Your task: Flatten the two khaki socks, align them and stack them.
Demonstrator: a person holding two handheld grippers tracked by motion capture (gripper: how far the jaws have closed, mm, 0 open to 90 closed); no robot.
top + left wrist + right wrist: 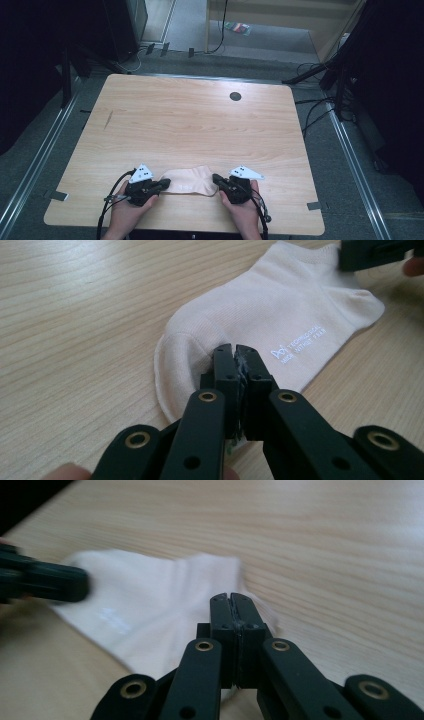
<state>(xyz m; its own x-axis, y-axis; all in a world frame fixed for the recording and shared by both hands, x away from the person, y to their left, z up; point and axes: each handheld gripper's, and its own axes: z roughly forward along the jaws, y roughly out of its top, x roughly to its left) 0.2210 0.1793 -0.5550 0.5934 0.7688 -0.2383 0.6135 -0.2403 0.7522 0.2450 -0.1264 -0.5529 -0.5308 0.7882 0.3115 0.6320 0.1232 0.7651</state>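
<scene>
A pale beige ankle sock (187, 181) lies flat on the wooden table (200, 120) near its front edge. My left gripper (166, 183) is at the sock's left end, jaws together, tips over the toe part of the sock (280, 315); I see no fabric pinched between them (234, 347). At the sock's right end my right gripper (216, 178) is also shut, its tips (232, 597) over the edge of the sock (150, 600), which is blurred there. Each gripper view catches the other gripper's black jaws at the far end of the sock (375, 252) (45, 582).
A small dark round hole (235, 96) sits in the tabletop at the back right. Bits of tape (57, 195) mark the front corners. Cables (312, 112) run over the floor to the right, and metal rails flank the table.
</scene>
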